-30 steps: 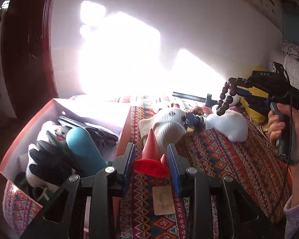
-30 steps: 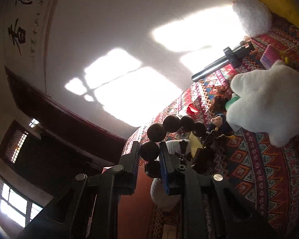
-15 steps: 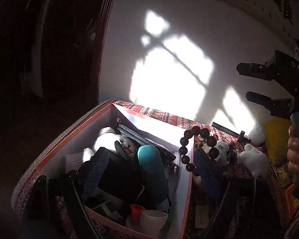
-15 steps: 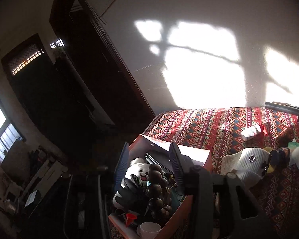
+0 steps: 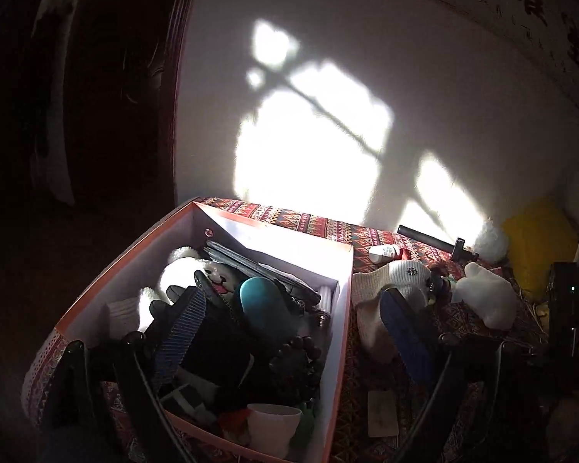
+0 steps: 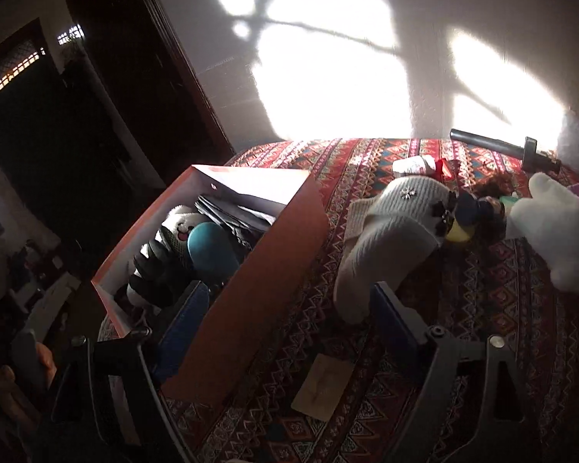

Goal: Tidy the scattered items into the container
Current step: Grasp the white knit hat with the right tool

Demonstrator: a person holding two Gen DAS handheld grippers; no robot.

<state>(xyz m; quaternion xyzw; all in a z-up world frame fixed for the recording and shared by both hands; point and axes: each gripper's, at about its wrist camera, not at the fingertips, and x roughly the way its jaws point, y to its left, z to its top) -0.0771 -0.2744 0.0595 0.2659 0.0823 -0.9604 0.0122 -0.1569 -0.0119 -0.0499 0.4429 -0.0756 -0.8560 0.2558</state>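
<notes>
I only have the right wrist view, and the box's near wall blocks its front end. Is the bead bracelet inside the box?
Observer: Yes. The left wrist view shows the bead bracelet lying inside the box, near its right wall.
Operator: Anything else at that end?
Observer: A white cup sits at the near corner, in front of the beads.
Operator: Is the left hand-held gripper carrying anything?
Observer: No. The left hand-held gripper is open over the box with nothing gripped.
</notes>
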